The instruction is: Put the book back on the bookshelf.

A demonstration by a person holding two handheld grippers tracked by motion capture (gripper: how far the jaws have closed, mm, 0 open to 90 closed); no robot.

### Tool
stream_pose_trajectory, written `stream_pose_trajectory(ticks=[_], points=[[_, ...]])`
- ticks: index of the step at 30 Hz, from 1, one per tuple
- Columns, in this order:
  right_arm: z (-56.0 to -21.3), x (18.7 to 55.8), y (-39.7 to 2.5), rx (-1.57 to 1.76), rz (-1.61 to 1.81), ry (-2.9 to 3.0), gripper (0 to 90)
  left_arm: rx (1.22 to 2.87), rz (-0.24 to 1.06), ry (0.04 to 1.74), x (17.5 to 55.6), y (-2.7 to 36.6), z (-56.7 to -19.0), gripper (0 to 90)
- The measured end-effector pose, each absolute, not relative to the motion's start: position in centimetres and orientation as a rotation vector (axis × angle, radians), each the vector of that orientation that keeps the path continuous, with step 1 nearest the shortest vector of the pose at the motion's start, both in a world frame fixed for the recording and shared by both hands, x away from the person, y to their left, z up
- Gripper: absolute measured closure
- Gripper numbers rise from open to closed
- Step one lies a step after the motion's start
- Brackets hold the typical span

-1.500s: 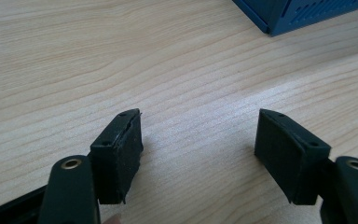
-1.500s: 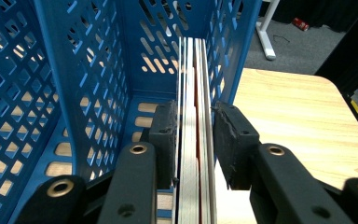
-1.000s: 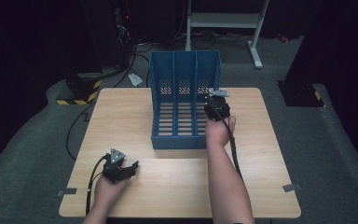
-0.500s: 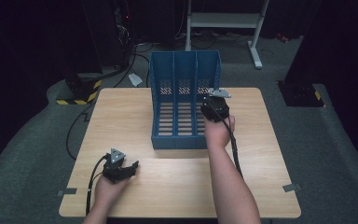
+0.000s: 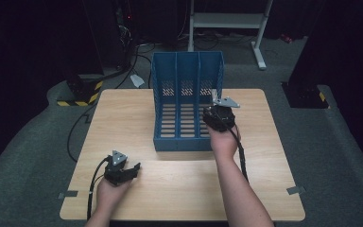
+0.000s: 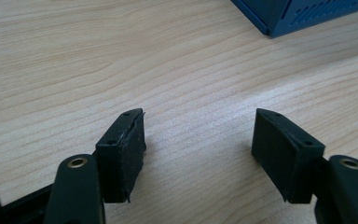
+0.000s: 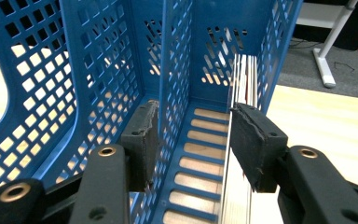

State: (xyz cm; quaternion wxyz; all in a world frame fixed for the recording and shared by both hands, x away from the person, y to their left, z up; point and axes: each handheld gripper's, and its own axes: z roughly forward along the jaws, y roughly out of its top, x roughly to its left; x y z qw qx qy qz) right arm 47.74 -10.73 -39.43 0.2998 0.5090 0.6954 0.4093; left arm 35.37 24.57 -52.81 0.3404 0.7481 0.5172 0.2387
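Blue file rack on wooden table, right gripper at its rightmost compartment.
Jaws apart, straddling a divider wall; left gripper likewise spread, resting low over bare wood.

A rack is standing on the bench, at the far middle, its open side facing near. It has three compartments side by side. In the right gripper view, a thin stack of sheets is standing upright in the right compartment, leaning against its right wall. The right gripper is sitting at the near end of that right compartment, with one of the jaws left of the divider and the other beside the sheets. The left gripper is resting on the bench at the near left, well apart from the rack. A stand is standing on the floor beyond the bench's far edge.
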Motion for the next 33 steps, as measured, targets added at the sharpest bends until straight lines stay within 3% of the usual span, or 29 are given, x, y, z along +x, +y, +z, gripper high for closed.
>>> stream_pose_trajectory(ticks=[19, 33], points=[[-40.3, 44.0, -15.9, 1.344, 1.124, 1.835, 42.4, 1.95, 0.621, 1.351, 35.4, 24.5, -52.8, 31.3], [-44.9, 42.1, -20.6, 1.39, 1.036, 1.87, 35.6, 1.953, 0.616, 1.348, 35.4, 24.6, -52.8, 30.7]])
